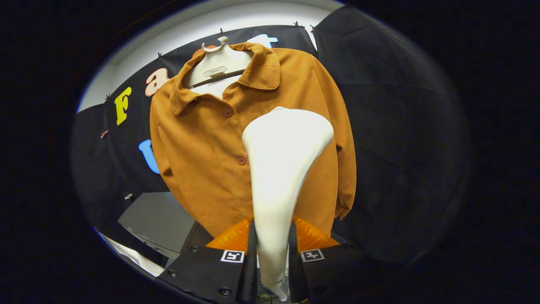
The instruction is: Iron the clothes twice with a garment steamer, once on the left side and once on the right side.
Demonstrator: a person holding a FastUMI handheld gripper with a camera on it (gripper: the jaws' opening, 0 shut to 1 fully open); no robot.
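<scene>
A brown-orange button-up shirt [202, 147] hangs on a white hanger [217, 59] in front of the black cloth wall. My gripper [273, 249] is shut on the handle of a white garment steamer [280, 169], with both fingers pressing its narrow lower part. The steamer's wide head rises ahead of the fingers and lies over the shirt's chest, right of the button line. Whether the head touches the fabric is hidden from here.
A grey box-like surface [156, 219] lies low to the left of the shirt, with a pale edge [135, 257] below it. Black cloth wall [400, 147] spreads to the right of the shirt.
</scene>
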